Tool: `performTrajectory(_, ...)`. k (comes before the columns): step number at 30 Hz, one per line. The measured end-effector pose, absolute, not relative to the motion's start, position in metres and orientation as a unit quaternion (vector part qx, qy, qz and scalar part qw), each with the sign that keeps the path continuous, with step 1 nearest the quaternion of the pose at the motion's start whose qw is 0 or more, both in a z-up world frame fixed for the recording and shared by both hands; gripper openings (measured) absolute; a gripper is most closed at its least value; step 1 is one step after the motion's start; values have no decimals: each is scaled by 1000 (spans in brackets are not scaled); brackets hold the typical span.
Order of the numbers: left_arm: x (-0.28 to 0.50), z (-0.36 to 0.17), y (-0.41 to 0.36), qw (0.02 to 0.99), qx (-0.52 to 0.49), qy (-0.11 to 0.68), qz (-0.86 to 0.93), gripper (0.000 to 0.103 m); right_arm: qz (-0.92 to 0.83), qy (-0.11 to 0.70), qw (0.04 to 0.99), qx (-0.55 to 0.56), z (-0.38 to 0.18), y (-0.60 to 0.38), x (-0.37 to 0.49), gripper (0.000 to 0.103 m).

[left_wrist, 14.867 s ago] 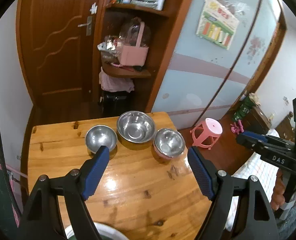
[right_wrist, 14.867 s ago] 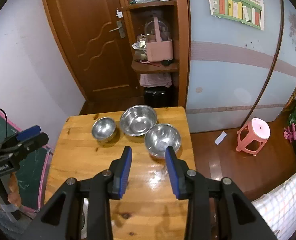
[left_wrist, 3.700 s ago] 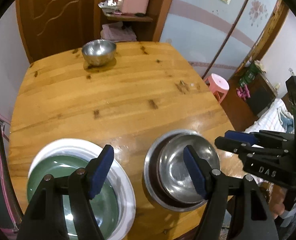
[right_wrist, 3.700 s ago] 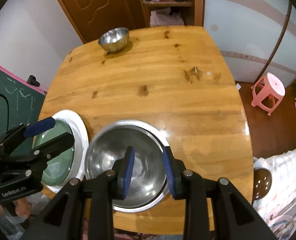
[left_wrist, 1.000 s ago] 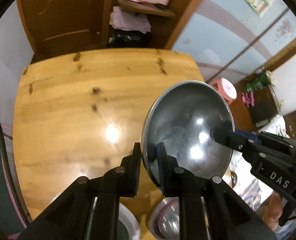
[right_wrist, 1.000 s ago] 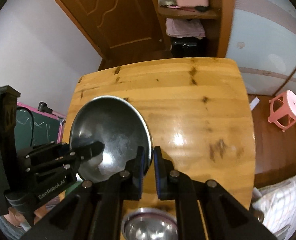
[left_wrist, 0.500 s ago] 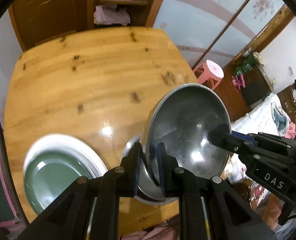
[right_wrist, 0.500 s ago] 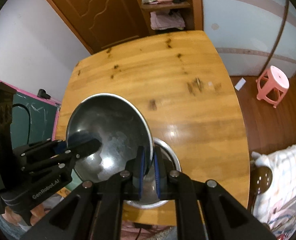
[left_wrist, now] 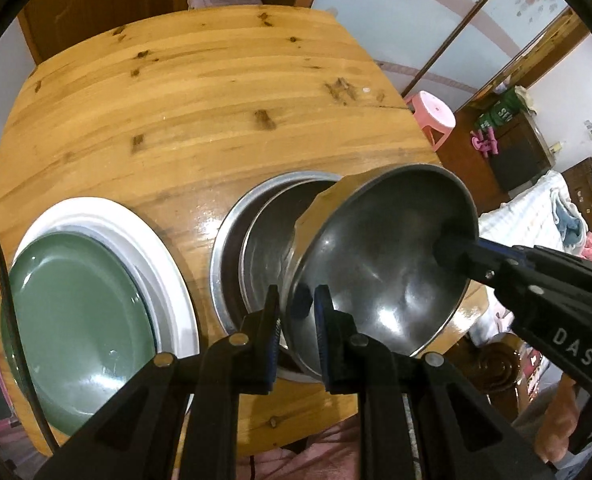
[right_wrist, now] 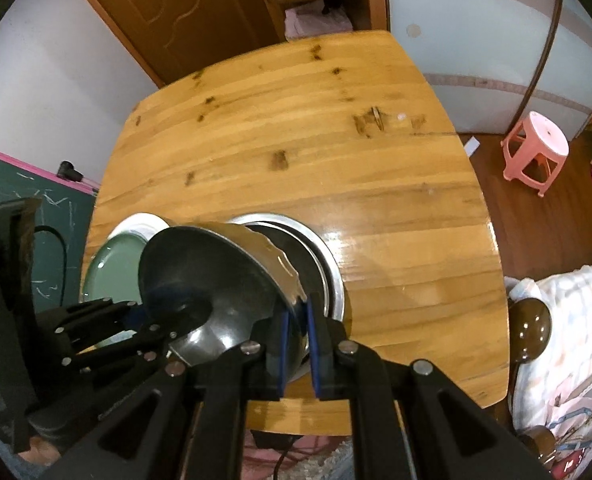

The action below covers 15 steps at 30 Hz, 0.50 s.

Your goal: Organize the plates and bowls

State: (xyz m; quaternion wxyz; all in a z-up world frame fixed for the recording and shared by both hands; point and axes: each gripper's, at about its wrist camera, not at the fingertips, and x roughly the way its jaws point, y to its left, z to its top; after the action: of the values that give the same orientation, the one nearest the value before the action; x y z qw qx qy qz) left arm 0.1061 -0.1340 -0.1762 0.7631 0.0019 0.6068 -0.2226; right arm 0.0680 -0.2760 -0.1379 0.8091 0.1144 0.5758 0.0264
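Both grippers hold one small steel bowl (left_wrist: 379,264) by its rim, tilted just above two nested steel bowls (left_wrist: 264,236) near the table's front edge. My left gripper (left_wrist: 297,312) is shut on the bowl's near rim. My right gripper (right_wrist: 296,320) is shut on the opposite rim; it shows at the right of the left wrist view (left_wrist: 455,250). The held bowl (right_wrist: 204,276) hides part of the nested bowls (right_wrist: 319,256). A green plate (left_wrist: 72,316) lies on a white plate (left_wrist: 144,240) to the left.
The wooden table (left_wrist: 200,92) stretches away behind the stack. A pink stool (right_wrist: 535,148) stands on the floor at the right. A bed with a patterned cover (right_wrist: 563,328) is close to the table's right front corner. A door and shelves are at the back.
The held bowl has come down and toward the front edge, and now hangs tilted right over the nested bowls. Both grippers stay shut on its rim.
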Motion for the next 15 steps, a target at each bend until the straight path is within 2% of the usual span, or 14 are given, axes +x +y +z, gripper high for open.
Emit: performTrajectory(15,119,-195,-126,759,-9,613,-218,16,26,597,790,134,-172,-276,78,8)
